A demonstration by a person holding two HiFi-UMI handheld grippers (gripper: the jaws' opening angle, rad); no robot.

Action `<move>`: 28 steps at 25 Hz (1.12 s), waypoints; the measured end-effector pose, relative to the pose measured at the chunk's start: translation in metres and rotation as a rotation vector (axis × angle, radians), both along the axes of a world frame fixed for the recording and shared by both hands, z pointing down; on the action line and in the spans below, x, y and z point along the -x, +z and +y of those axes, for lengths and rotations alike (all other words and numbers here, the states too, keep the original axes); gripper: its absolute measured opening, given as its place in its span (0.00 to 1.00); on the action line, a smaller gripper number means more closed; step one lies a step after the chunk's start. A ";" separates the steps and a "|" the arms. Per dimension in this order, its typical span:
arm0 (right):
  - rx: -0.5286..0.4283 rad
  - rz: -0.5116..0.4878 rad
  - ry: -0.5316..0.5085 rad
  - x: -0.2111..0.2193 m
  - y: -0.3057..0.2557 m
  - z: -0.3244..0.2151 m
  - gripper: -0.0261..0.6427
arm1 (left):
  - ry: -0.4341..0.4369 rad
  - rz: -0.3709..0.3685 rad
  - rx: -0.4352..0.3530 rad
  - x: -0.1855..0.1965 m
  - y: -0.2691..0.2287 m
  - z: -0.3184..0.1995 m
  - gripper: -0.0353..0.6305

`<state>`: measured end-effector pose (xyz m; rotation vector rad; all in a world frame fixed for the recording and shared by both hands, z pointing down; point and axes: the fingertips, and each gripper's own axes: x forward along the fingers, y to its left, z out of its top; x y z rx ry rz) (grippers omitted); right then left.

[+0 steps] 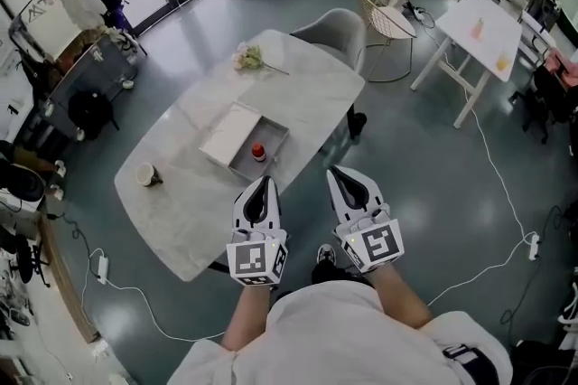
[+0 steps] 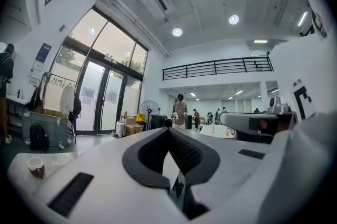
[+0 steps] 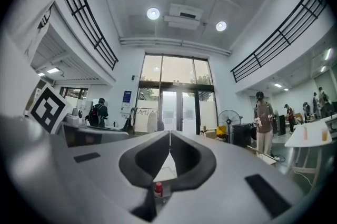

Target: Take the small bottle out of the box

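A small bottle with a red cap (image 1: pixel 258 152) stands upright in an open grey box (image 1: pixel 276 137) in the middle of the white marble table (image 1: pixel 194 225). The box's white lid (image 1: pixel 228 134) lies against its left side. Both grippers hang in the air near the table's near edge, apart from the box. My left gripper (image 1: pixel 265 182) is shut and empty, as the left gripper view (image 2: pixel 169 130) confirms. My right gripper (image 1: pixel 336 172) is shut and empty too (image 3: pixel 169 134). Low in the gap behind its jaws, the right gripper view shows the bottle (image 3: pixel 158 189).
A paper cup (image 1: pixel 146 174) stands on the table's left end, and a bunch of flowers (image 1: pixel 248 58) lies at its far end. A grey chair (image 1: pixel 336 31) is tucked behind the table. A white cable (image 1: pixel 492 162) runs across the floor at right, by another white table (image 1: pixel 483 26).
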<state>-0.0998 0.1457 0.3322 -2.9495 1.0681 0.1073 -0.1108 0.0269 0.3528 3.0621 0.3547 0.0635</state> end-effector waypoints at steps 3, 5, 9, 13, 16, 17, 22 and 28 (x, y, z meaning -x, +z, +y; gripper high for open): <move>0.007 -0.007 -0.038 -0.024 0.003 0.004 0.08 | -0.032 -0.012 -0.002 -0.019 0.003 0.005 0.09; 0.000 -0.014 -0.059 -0.038 0.004 0.005 0.08 | -0.051 -0.021 -0.004 -0.029 0.004 0.007 0.09; -0.007 -0.031 -0.096 -0.059 0.013 0.000 0.08 | -0.078 -0.045 -0.023 -0.046 0.012 0.004 0.09; 0.004 -0.062 -0.141 -0.076 0.026 -0.009 0.08 | -0.113 -0.078 -0.019 -0.065 0.023 -0.003 0.09; 0.012 -0.071 -0.173 -0.093 0.034 -0.017 0.08 | -0.134 -0.089 -0.022 -0.082 0.029 -0.011 0.09; 0.015 -0.074 -0.181 -0.100 0.037 -0.020 0.08 | -0.142 -0.092 -0.022 -0.088 0.031 -0.014 0.09; 0.039 -0.087 -0.212 -0.142 0.050 -0.040 0.08 | -0.176 -0.101 -0.011 -0.128 0.044 -0.037 0.09; 0.128 -0.122 -0.346 -0.197 0.072 -0.075 0.08 | -0.208 -0.145 0.025 -0.186 0.066 -0.062 0.09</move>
